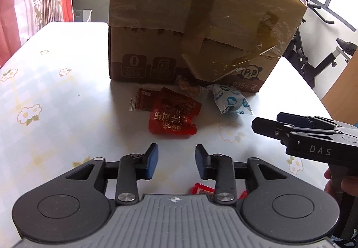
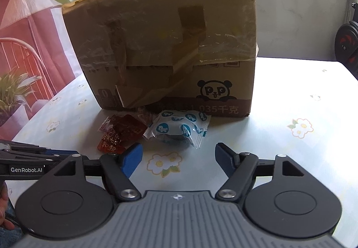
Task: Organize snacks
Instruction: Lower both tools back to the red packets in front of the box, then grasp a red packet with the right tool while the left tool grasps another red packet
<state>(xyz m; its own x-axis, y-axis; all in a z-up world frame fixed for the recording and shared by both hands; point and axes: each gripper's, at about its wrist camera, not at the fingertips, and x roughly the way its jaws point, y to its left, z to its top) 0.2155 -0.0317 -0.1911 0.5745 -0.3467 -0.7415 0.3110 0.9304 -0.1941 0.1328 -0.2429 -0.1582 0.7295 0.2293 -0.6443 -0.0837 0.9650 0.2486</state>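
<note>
Snack packets lie loose at the foot of a taped cardboard box [image 2: 170,46]: a red packet [image 1: 173,113] straight ahead of the left gripper [image 1: 176,161], a white packet with blue prints [image 2: 176,130] just beyond the right gripper [image 2: 178,158], and smaller wrappers tucked behind them against the box. Another red wrapper [image 1: 201,189] shows below the left gripper's fingers, partly hidden. The left gripper's jaws stand a little apart with nothing between them; the right gripper's are spread wide, also empty, hovering short of the white packet, probably lined up for a pick. The box's flaps hang down over its front under crumpled clear tape, so the packets likely belong inside. All rests on a table [image 2: 290,158] covered in a pale floral cloth. Red curtains hang to the left, windows run behind, and exercise equipment stands to the right.
</note>
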